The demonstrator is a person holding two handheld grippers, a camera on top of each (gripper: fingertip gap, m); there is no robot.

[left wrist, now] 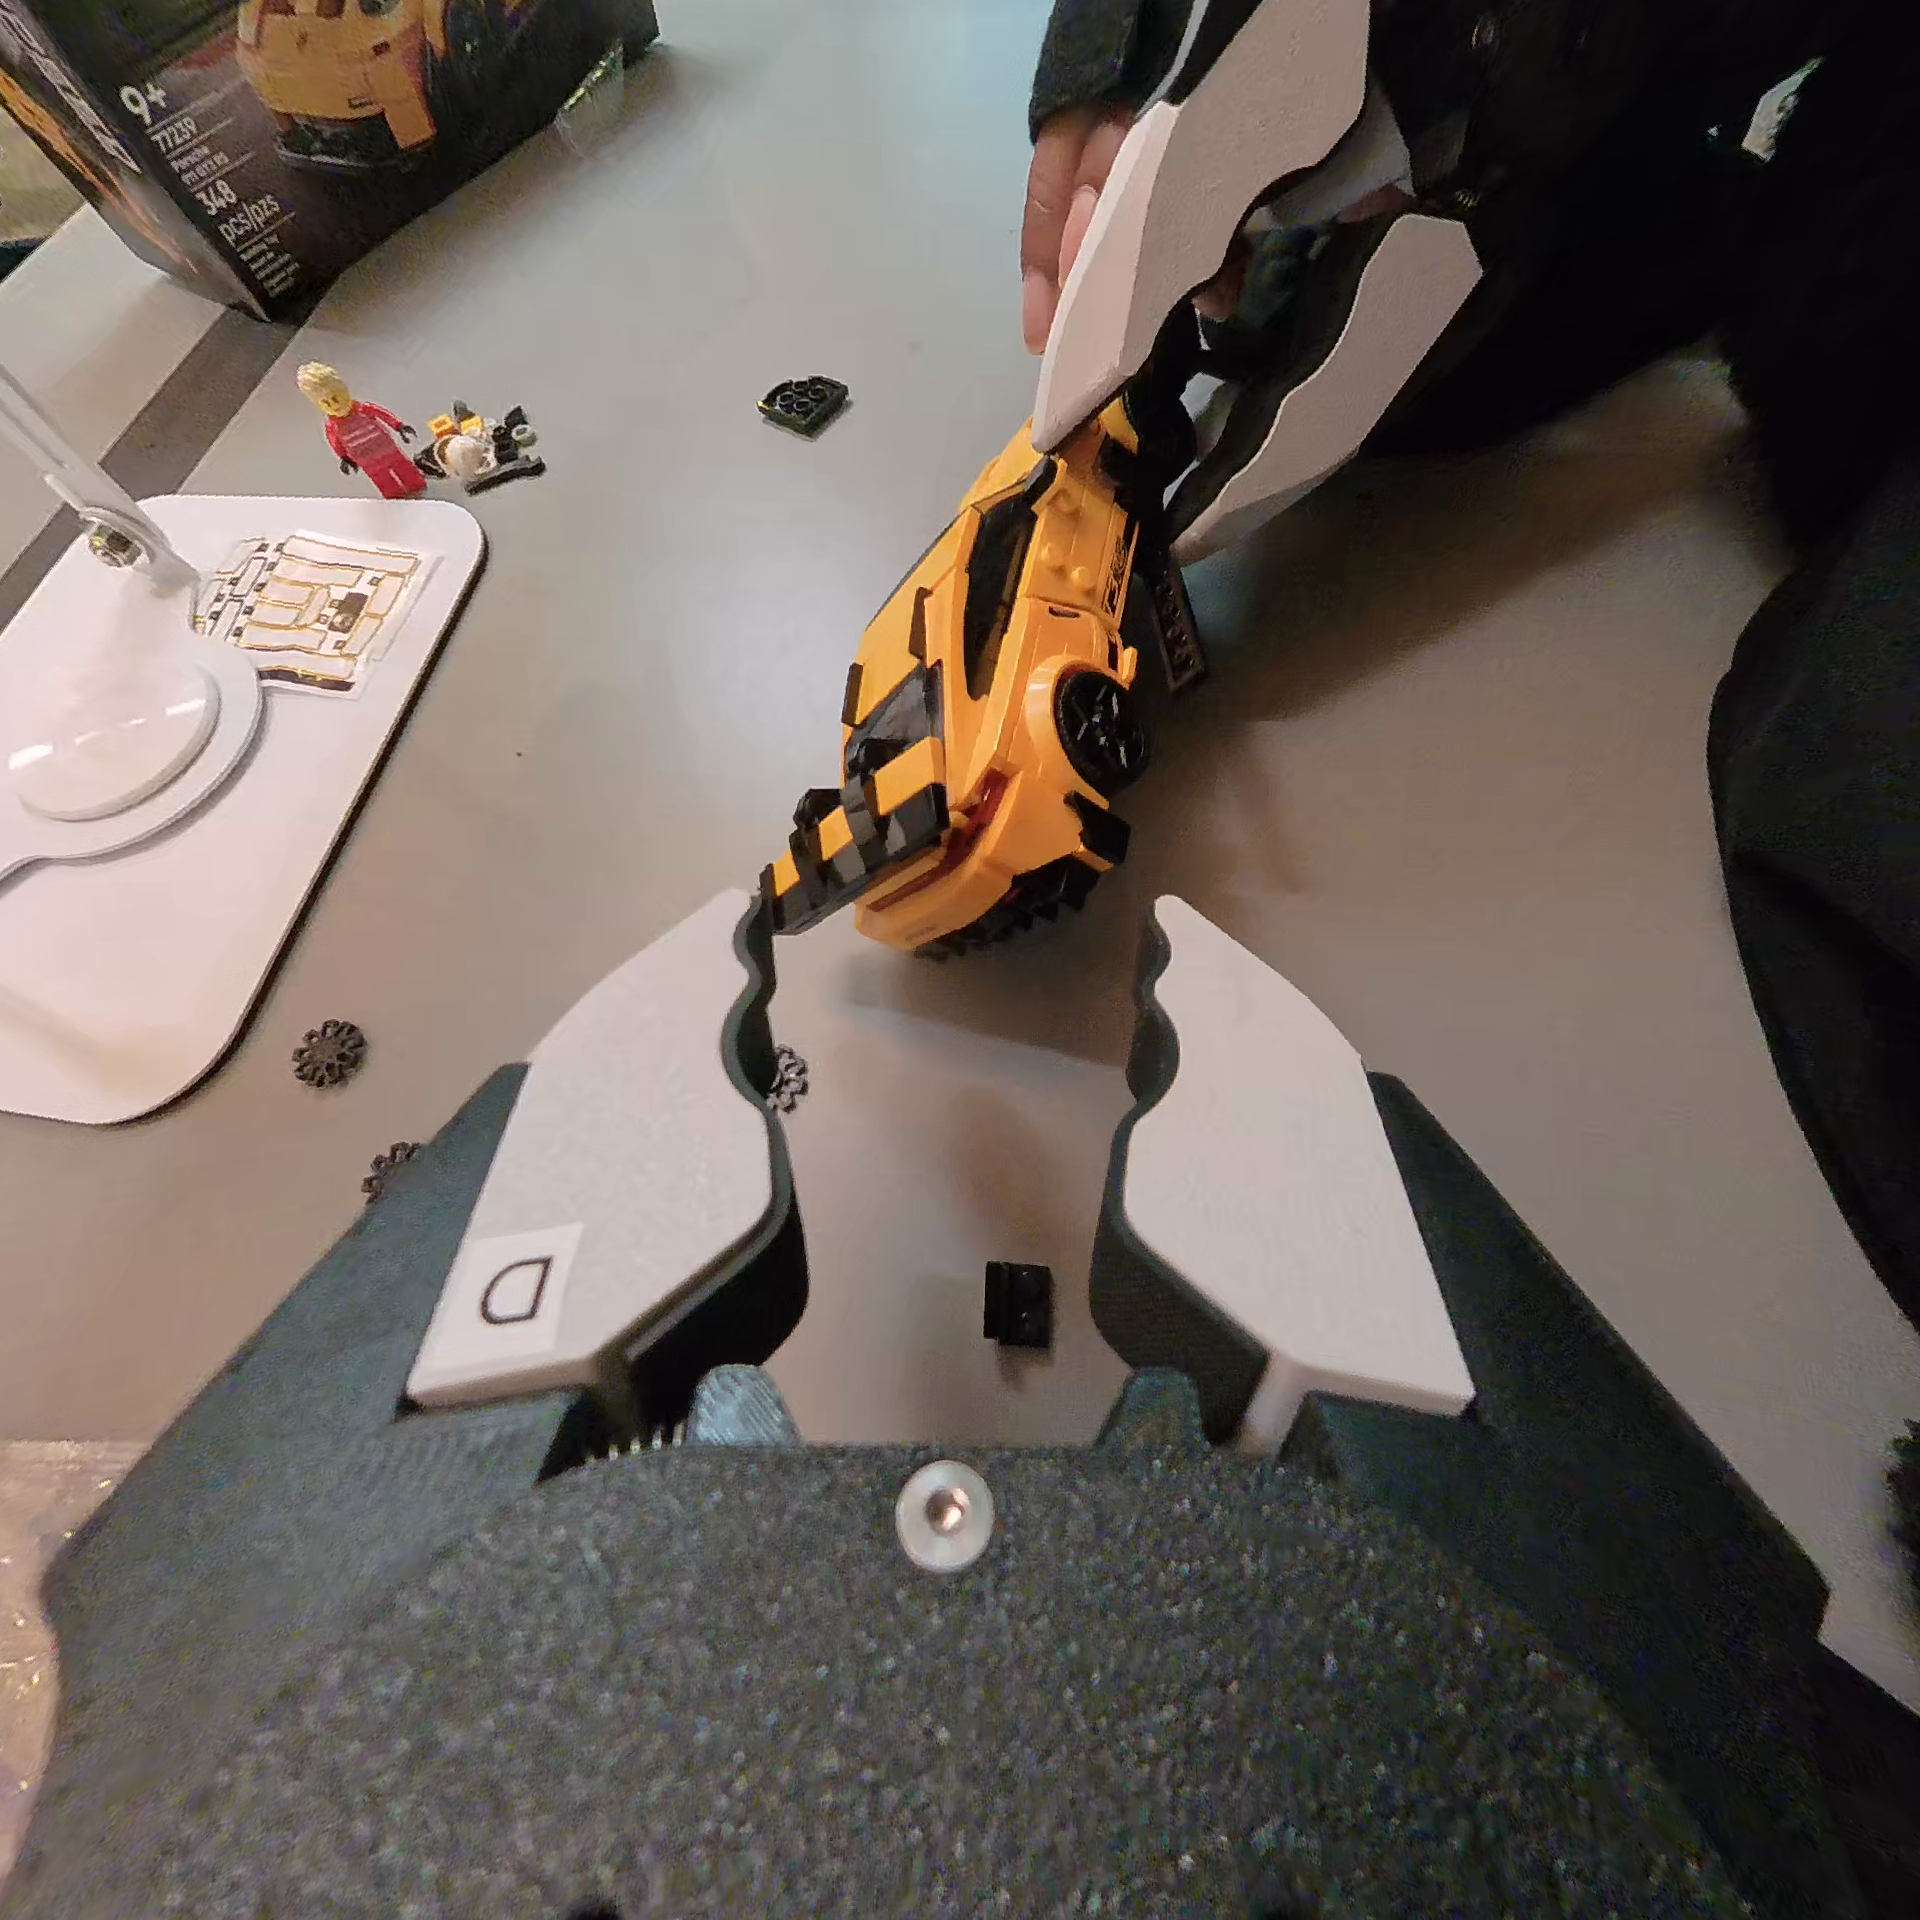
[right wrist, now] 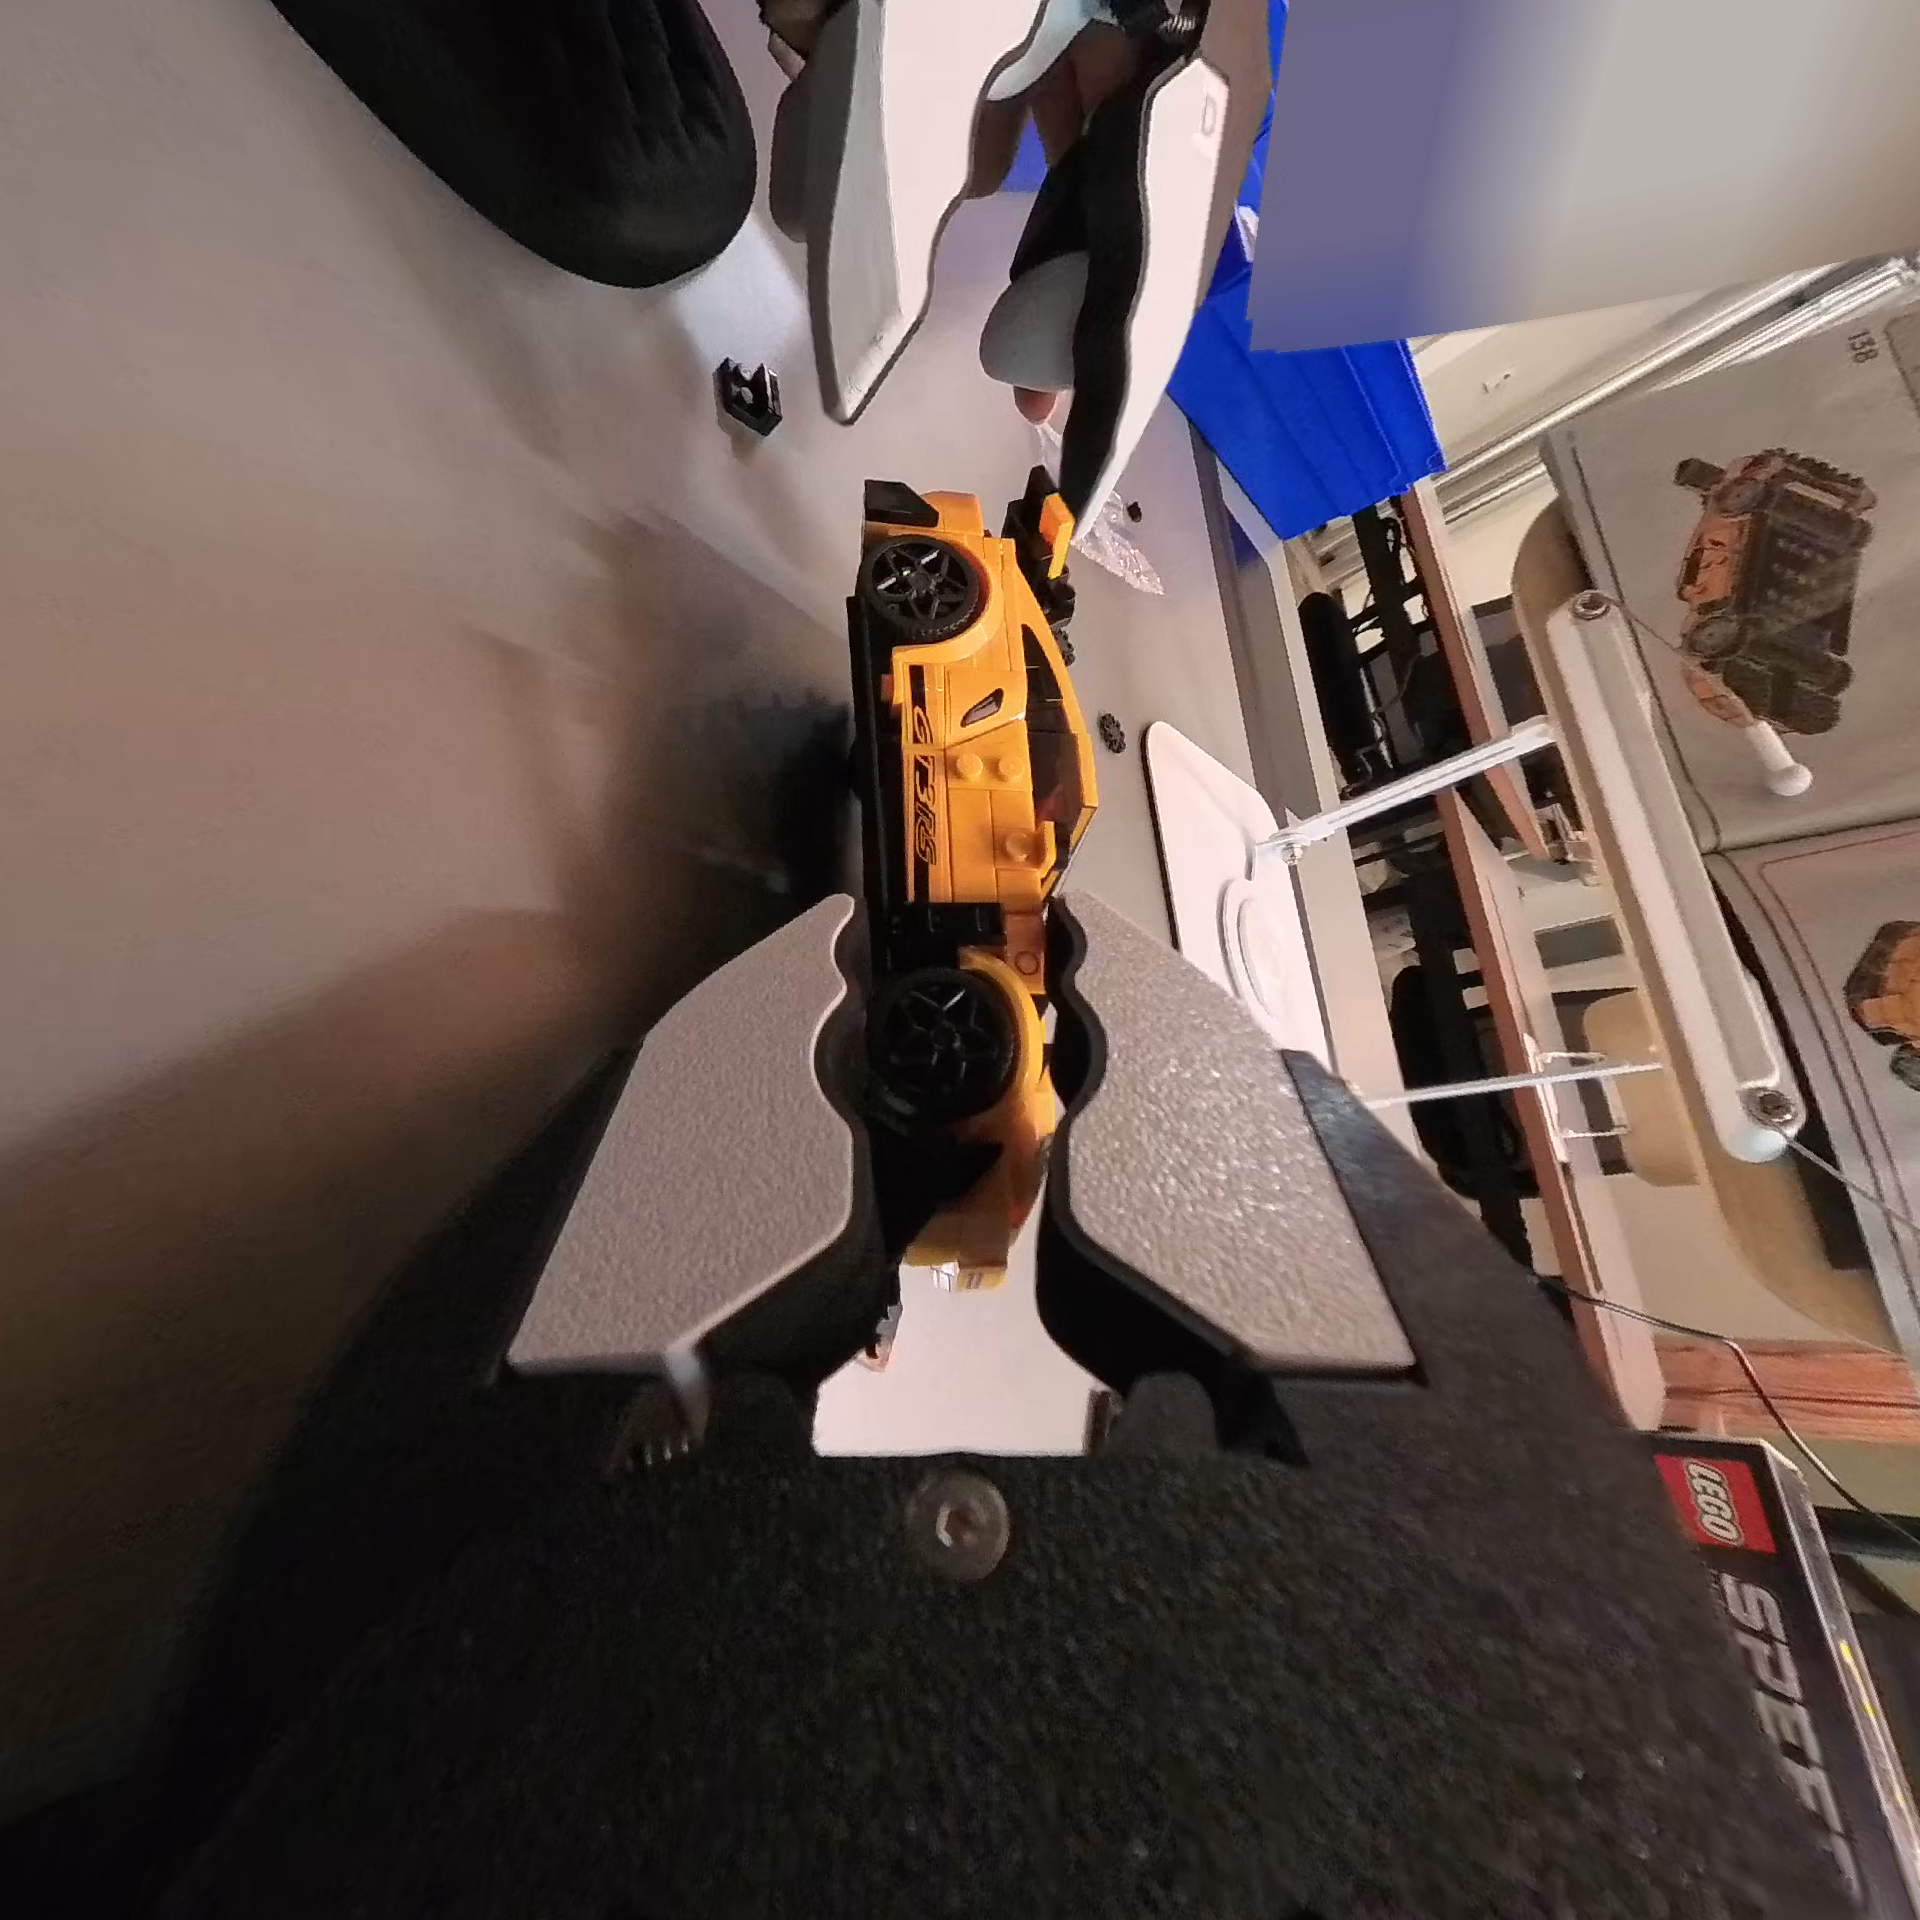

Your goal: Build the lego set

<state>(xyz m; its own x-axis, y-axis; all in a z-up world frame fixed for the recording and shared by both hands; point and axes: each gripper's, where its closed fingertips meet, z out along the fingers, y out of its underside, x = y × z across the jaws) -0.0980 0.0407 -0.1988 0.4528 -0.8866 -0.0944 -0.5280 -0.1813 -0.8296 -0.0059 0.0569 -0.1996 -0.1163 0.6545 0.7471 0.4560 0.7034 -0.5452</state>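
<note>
Taking the yellow car (left wrist: pixel 997 717) as the landmark: nearest the left wrist camera, the left claw (left wrist: pixel 951 914) stands wide apart and empty, with a small black clip piece (left wrist: pixel 1016 1305) lying on the grey table (left wrist: pixel 623 779) between its fingers, just short of the car's tail. The car itself is tilted, its tail resting on the table and its nose lifted, and the striped rear wing (left wrist: pixel 842 842) sits almost against the tip of the left claw's finger. At the far end of the car, the right claw (right wrist: pixel 961 914) is closed on the front, around the front wheel (right wrist: pixel 940 1039), holding the model up at that slant. From here the likeliest trouble, as I judge it, is the wing: if the left claw closes or pushes forward carelessly it could knock that thin striped part off, or shove the whole car sideways in the right claw's hold. The grip on one end only also leaves the car free to pivot or slip down. Beyond the car, to its left, lie a black curved piece (left wrist: pixel 802 400), a small heap of loose parts (left wrist: pixel 480 445) and a red figure (left wrist: pixel 358 431); a sweeping move could scatter these. Farther still stands the set's box (left wrist: pixel 270 135), well apart.
</note>
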